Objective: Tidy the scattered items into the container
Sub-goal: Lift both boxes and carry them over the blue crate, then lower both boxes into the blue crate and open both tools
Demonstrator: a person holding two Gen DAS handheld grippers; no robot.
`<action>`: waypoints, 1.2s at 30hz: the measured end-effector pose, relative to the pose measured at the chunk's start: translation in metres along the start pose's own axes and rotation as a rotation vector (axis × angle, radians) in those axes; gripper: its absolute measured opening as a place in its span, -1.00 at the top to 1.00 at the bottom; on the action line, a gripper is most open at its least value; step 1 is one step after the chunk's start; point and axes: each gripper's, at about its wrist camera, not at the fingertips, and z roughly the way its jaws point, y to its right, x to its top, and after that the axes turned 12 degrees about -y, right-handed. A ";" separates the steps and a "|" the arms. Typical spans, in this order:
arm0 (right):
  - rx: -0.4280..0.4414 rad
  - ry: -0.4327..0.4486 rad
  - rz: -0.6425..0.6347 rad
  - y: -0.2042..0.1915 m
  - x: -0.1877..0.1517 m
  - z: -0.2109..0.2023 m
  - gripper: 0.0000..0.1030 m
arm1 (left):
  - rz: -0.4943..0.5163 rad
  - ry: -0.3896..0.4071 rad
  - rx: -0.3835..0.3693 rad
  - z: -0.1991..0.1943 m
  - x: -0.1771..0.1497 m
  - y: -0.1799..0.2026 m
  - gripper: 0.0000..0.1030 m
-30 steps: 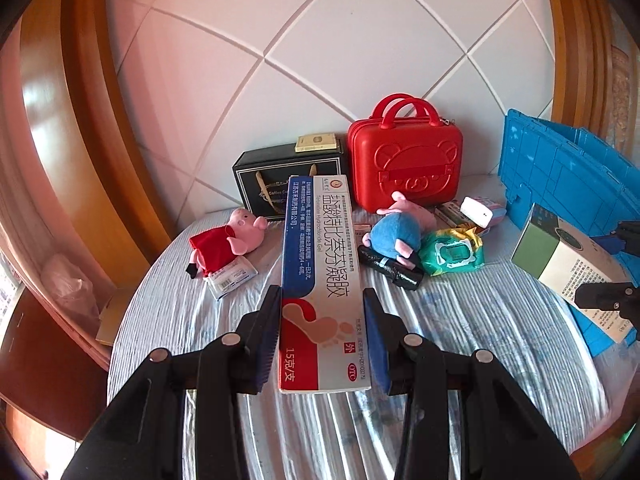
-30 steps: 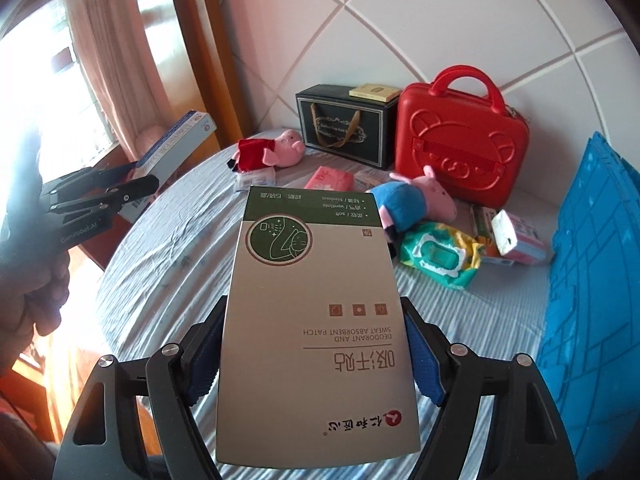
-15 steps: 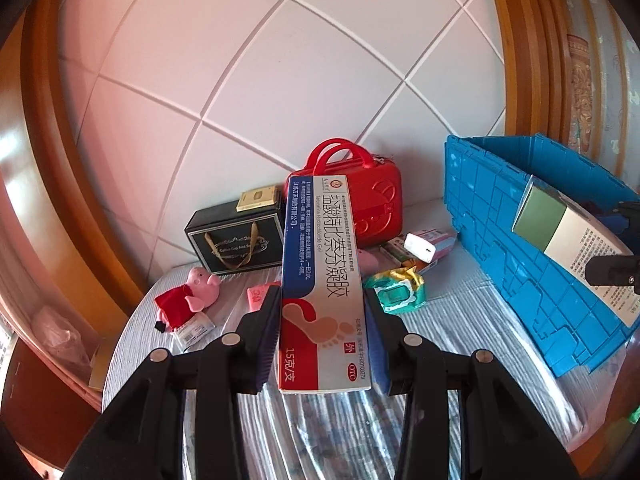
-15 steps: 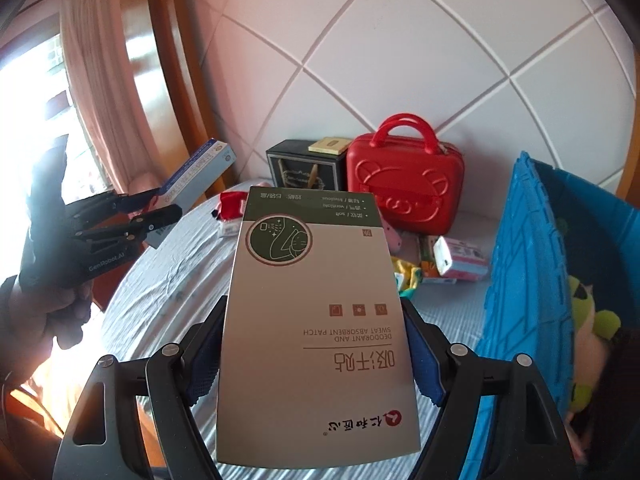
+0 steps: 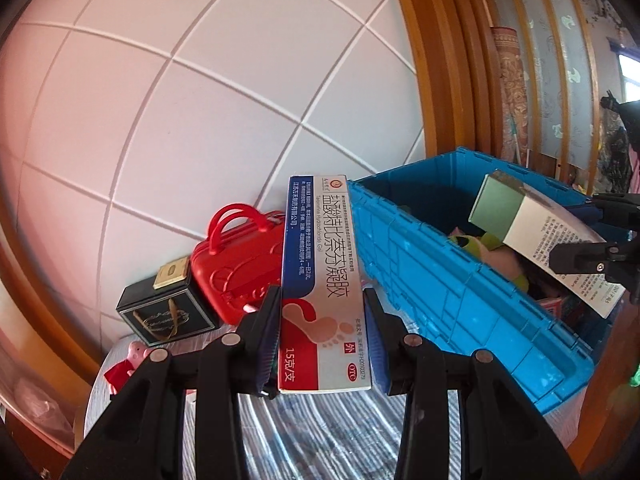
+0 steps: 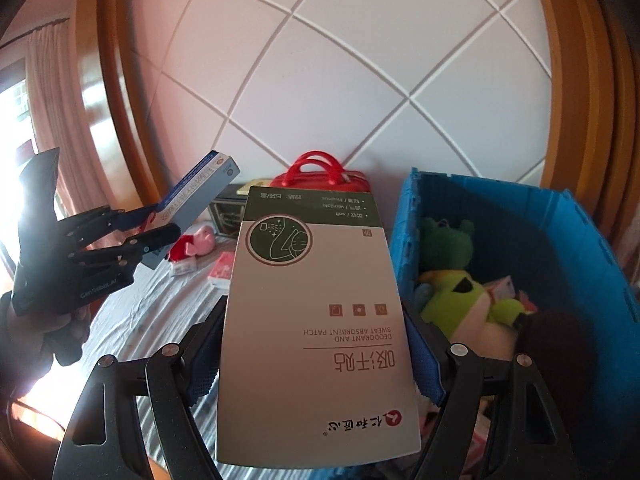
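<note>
A: How much of the tidying is judged done?

B: Part of it. A green plush frog (image 6: 460, 292) and some small packets are already seen inside the blue crate (image 6: 568, 232). Left on the counter (image 6: 132, 320) are a red case (image 5: 236, 264), a black gift box (image 5: 168, 312), a pig toy (image 6: 196, 242) and a pink packet (image 6: 222, 270).

A: And what is being carried?

B: The foot-gel box (image 5: 320, 280) is clamped between the fingers of the left gripper (image 5: 322, 344), beside the crate's outer wall. The sweat-patch box (image 6: 316, 320) is gripped by the right gripper (image 6: 316, 356), held near the crate's opening. Neither is released yet.
</note>
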 end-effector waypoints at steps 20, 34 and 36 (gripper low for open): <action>-0.165 0.023 0.186 0.131 -0.042 -0.050 -0.53 | 0.222 0.009 -0.202 0.022 0.084 0.173 0.25; -0.247 0.012 0.295 0.190 -0.057 -0.056 -0.53 | 0.280 -0.007 -0.223 0.045 0.111 0.205 0.25; -0.249 0.010 0.302 0.195 -0.057 -0.054 -0.53 | 0.282 -0.010 -0.223 0.047 0.113 0.208 0.25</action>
